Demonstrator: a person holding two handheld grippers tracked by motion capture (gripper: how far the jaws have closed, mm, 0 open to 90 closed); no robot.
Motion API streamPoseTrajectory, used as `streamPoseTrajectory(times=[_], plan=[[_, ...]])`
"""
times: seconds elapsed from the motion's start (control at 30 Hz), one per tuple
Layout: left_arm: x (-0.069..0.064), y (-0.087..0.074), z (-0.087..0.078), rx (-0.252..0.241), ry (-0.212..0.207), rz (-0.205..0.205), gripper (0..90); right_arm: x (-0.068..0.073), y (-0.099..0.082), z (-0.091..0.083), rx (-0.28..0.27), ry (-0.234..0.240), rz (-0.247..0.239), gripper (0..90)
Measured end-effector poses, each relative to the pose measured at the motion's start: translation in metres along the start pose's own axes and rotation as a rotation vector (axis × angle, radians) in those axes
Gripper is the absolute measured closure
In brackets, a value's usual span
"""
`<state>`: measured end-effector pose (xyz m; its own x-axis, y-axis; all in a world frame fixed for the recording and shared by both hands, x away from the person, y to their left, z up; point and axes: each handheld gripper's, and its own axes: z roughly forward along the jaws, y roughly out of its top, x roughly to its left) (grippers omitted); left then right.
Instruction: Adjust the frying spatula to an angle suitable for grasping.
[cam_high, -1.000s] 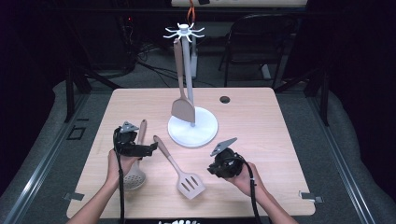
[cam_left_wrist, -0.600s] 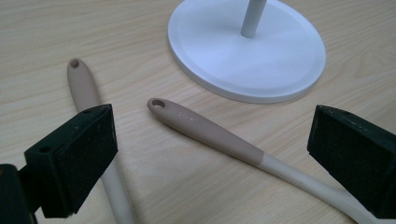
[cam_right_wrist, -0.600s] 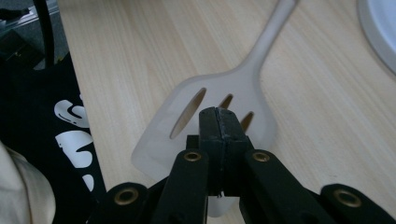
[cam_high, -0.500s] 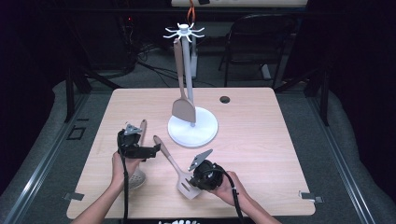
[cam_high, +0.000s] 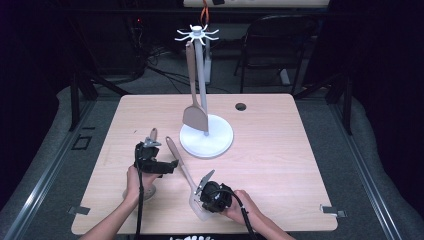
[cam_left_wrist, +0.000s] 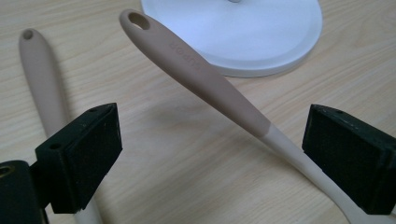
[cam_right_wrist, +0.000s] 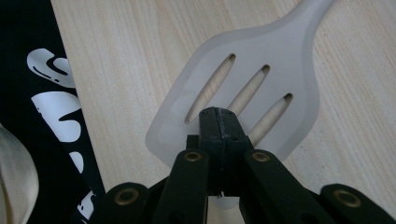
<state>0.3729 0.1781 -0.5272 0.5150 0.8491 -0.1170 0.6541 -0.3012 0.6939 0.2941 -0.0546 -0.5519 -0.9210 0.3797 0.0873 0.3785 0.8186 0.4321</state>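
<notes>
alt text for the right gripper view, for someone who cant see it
The right gripper, its black jaws closed together, is pressed over the head of a pale slotted spatula lying on a light wooden table. The spatula has three long slots and its neck runs off the top right. A black strip with white print borders the table's left edge.

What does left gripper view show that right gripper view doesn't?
Left gripper view alone: the slotted turner's tan handle raised between the open fingers, a second utensil handle on the table, and the white stand base.

Right gripper view alone: the turner's slotted translucent blade, with the right fingers closed together at its edge, and a black printed strip.

Both: the same turner and the wooden table.
</notes>
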Motion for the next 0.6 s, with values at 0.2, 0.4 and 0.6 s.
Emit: streamPoseTrajectory(times=[0.2,0.4,0.6], plan=[[-0.005,0.001,0.013,0.029,-0.029,-0.018,5.8,-0.001,-0.001,0.001,-0.010,0.009,0.005,90.0],[0.000,0.002,0.026,0.066,-0.055,-0.055,8.6,-0.001,-0.001,0.001,-0.009,0.010,-0.003,90.0],[0.003,0.005,0.035,0.095,-0.063,-0.071,13.8,0.000,0.000,0.002,-0.005,-0.001,-0.017,90.0]])
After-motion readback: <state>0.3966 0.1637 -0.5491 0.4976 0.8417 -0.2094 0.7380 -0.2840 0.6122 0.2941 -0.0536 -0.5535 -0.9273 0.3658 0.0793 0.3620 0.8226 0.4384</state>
